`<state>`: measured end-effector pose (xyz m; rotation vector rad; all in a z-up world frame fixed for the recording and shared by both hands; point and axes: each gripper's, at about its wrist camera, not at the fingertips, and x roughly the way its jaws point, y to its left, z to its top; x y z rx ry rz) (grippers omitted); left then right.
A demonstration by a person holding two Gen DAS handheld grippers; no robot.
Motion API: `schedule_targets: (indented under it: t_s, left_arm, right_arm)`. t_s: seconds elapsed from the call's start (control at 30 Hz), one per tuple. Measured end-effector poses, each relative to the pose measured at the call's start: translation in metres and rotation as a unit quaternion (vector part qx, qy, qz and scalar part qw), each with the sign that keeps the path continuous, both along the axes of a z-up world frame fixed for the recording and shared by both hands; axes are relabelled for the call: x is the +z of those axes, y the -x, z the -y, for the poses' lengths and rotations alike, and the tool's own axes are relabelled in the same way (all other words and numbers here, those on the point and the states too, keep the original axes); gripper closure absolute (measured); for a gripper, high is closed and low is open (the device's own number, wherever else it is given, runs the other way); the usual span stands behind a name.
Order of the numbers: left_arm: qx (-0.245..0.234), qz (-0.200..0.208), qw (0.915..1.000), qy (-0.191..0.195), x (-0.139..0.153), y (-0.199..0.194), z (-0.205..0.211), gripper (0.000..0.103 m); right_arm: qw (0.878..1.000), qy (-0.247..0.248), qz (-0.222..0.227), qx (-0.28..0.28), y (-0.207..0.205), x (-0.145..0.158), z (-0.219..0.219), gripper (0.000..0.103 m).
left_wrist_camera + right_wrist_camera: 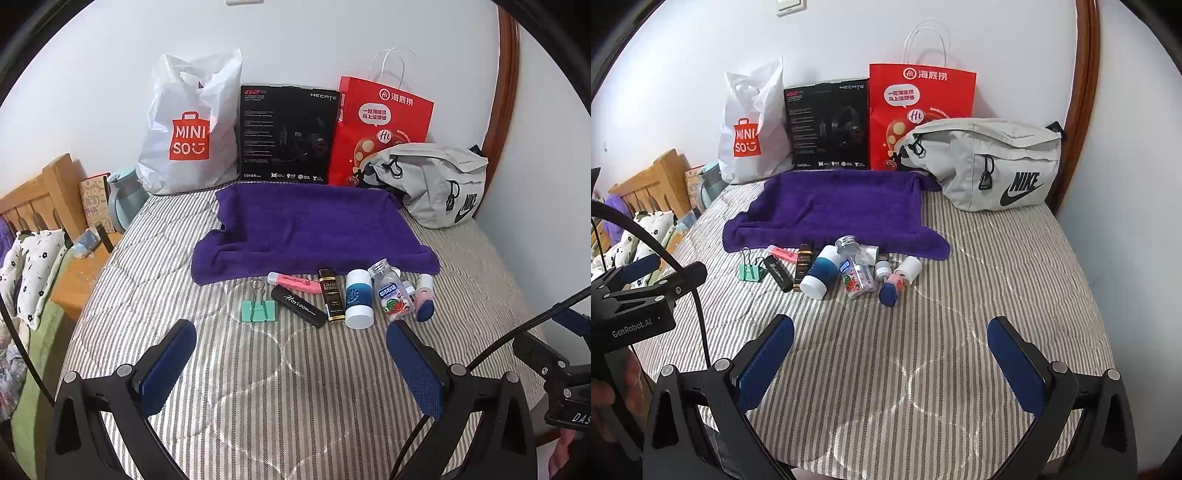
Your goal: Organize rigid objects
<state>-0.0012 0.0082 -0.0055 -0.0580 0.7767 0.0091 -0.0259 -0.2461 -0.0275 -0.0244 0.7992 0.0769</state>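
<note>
Purple towel (314, 229) behind small bottles (359, 303)

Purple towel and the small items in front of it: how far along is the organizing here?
Nothing looks done: the purple towel lies bare. Nothing is in hand: the left tongs and right tongs are open and hold nothing. All is left: the green binder clip, black Horizon stick, white-and-blue bottle and the rest lie clustered on the striped bedcover.

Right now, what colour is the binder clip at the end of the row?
Mint green, with silver wire handles: the binder clip shows best in the left wrist view.
</note>
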Motion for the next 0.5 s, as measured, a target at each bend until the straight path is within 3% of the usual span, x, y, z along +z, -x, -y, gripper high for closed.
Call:
schedule_targets:
  t_s: [0.5]
  left_arm:
    - [0.0,-0.003,1.0,-0.001,-0.0017,0.0006,-0.0026,0.0]
  right_arm:
    - [1.0,0.0,-0.002,-0.001,-0.0013,-0.0019,0.0019,0.0]
